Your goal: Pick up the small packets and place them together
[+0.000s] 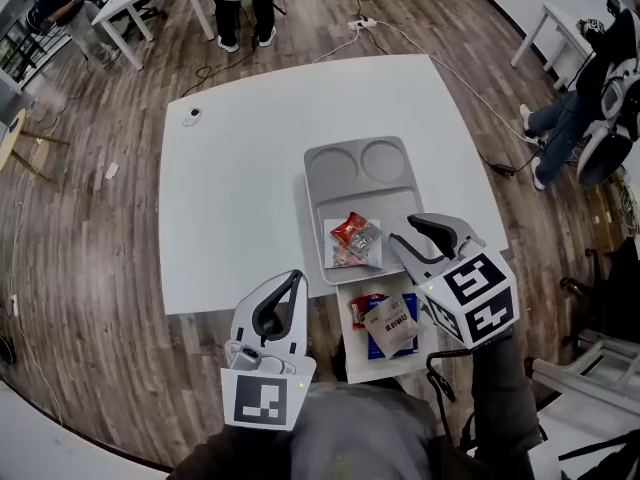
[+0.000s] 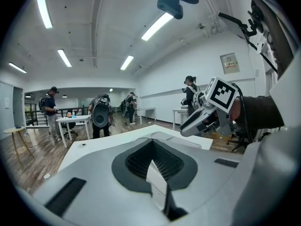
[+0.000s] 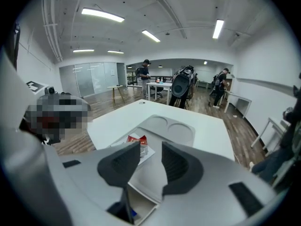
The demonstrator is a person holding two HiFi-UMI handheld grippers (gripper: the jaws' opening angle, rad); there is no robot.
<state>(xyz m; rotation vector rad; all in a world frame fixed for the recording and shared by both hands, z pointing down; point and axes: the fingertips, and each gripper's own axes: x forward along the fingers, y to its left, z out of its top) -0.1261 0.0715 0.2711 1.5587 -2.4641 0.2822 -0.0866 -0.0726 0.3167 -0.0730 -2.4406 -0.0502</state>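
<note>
Red packets (image 1: 355, 238) lie in the grey tray (image 1: 343, 206); my right gripper (image 1: 402, 230) hovers beside them open (empty), left gripper (image 1: 297, 276) closed.

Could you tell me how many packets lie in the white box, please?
3 in the white box: a red packet at the left, a beige packet in the middle, a blue packet partly under it. More may be hidden beneath.
</note>
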